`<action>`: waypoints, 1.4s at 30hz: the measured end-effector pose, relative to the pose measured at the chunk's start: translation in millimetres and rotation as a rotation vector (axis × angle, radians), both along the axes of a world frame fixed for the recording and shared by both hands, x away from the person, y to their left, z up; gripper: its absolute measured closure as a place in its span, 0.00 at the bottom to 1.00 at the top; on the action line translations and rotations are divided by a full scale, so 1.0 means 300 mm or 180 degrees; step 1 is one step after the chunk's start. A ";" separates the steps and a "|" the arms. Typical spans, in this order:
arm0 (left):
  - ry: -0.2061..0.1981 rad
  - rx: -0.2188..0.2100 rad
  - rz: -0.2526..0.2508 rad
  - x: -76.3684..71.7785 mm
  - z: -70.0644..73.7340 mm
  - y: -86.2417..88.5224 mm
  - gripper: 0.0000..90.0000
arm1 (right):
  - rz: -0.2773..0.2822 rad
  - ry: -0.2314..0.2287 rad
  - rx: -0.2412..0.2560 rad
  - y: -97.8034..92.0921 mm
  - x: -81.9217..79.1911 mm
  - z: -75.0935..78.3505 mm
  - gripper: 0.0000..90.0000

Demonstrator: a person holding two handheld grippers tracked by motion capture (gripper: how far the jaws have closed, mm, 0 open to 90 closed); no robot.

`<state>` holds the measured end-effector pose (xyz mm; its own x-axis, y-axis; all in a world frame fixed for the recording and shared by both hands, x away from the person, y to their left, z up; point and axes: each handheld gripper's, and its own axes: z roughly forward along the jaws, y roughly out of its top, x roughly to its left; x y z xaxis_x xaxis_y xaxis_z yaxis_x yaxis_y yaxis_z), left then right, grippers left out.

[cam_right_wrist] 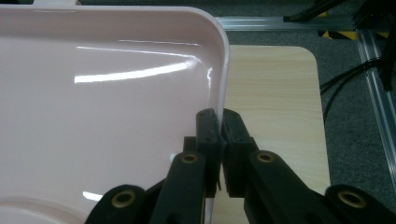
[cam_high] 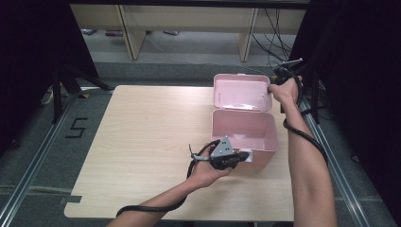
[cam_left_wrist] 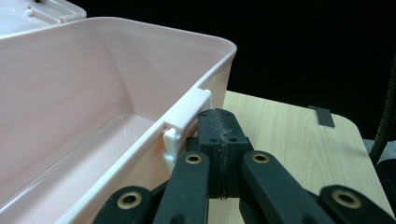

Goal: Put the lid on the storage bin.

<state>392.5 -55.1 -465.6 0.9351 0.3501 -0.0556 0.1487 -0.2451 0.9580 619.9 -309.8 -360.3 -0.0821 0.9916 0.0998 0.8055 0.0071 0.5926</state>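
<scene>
A: Where's the box (cam_high: 243,130)?
B: Right of centre in the high view, lid (cam_high: 242,92) up. Right gripper (cam_right_wrist: 219,123) is clamped on the lid's edge; left gripper (cam_left_wrist: 219,126) is pressed together just beside the front latch (cam_left_wrist: 187,121).
A: Step?
B: Probably closing it. Next: swing the lid down evenly while the left steadies the box
</scene>
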 end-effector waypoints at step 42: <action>0.0063 0.0014 0.0015 0.006 0.006 0.000 1.00 | 0.0132 -0.0282 -0.0003 -0.015 -0.058 0.078 0.99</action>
